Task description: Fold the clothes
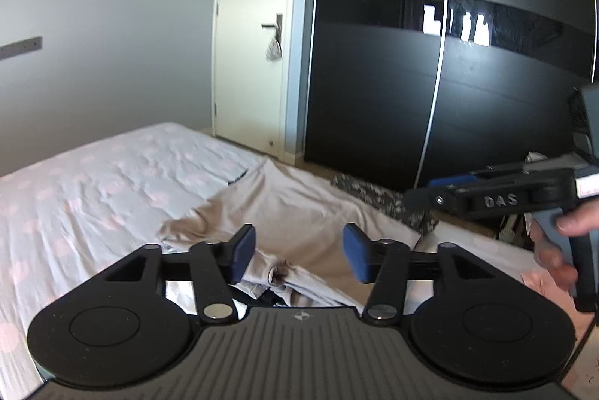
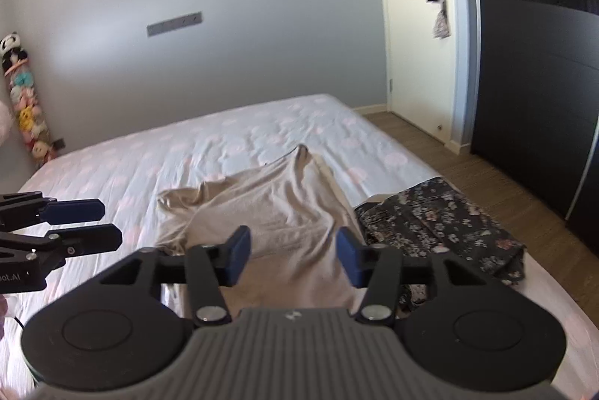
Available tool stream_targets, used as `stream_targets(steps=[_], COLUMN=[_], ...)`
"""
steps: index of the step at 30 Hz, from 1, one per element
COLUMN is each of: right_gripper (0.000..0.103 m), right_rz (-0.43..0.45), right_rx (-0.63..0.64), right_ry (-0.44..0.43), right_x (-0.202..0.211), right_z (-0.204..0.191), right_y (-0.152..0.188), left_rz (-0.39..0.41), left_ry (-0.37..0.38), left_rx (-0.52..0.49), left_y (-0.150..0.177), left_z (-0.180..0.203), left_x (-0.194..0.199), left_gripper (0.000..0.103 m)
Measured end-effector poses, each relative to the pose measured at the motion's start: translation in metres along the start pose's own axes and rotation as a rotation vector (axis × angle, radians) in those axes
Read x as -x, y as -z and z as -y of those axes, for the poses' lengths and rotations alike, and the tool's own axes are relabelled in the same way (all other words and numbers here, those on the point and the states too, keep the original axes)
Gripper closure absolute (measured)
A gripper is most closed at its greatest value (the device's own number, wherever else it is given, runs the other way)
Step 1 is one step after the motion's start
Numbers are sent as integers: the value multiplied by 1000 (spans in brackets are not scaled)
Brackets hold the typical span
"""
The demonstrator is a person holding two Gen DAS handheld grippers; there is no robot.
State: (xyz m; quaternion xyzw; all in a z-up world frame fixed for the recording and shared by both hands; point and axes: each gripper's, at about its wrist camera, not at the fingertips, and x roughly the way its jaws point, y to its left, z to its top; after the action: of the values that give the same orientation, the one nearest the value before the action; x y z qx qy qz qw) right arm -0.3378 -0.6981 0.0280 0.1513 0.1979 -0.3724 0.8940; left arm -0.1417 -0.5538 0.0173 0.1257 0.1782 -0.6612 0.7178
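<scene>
A beige top (image 2: pixel 269 209) lies spread lengthwise on the bed (image 2: pixel 149 156), one sleeve bunched out to its left. My right gripper (image 2: pixel 294 254) hovers just above the top's near end, jaws open, nothing between the blue pads (image 2: pixel 237 256). My left gripper (image 1: pixel 299 256) is open and empty too, over the beige top (image 1: pixel 292 205) near its bunched near edge with a dark mark. In the right wrist view, the left gripper (image 2: pixel 108 222) sits left of the top over bare sheet. In the left wrist view, the right gripper (image 1: pixel 423 192) shows from the side at the right.
A dark floral garment (image 2: pixel 441 224) lies crumpled at the bed's right edge, right beside the top. A black wardrobe (image 1: pixel 430 63), a white door (image 1: pixel 254 44) and wooden floor (image 2: pixel 486 175) lie beyond. Plush toys (image 2: pixel 22 100) lean on the far left wall. A hand (image 1: pixel 569 224) holds the right gripper.
</scene>
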Motion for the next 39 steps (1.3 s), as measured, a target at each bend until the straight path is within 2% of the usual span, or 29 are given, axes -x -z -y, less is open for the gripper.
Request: stream_targets(steps=[2, 5, 7, 9, 11, 17, 21, 26, 32, 39], right_gripper=[22, 19, 17, 4, 4, 4, 4, 4, 4, 4], right_rz=[35, 83, 115, 152, 159, 150, 119, 87, 73, 75], right_rx=[-15, -22, -45, -62, -44, -70, -86, -102, -52, -11], right_ry=[18, 48, 100, 150, 158, 175, 180, 158, 145, 166], right_x=[21, 47, 60, 72, 81, 95, 98, 101, 100, 99], right_z=[-6, -20, -33, -44, -55, -74, -80, -92, -109, -115], right_y=[3, 8, 16, 23, 30, 53, 72, 93, 99, 101], left_rz=[11, 18, 25, 30, 33, 18, -2, -45, -61, -57], left_ry=[-10, -48, -95, -140, -169, -155, -208, -170, -222, -238], left_rx=[16, 28, 18, 4, 12, 72, 108, 165, 155, 163], left_y=[0, 3, 5, 7, 9, 23, 38, 57, 62, 61], left_z=[4, 8, 12, 15, 15, 11, 13, 7, 15, 16], left_x=[11, 24, 32, 39, 45, 59, 66, 74, 80, 81], left_gripper=[42, 30, 27, 26, 25, 25, 25, 25, 25, 25])
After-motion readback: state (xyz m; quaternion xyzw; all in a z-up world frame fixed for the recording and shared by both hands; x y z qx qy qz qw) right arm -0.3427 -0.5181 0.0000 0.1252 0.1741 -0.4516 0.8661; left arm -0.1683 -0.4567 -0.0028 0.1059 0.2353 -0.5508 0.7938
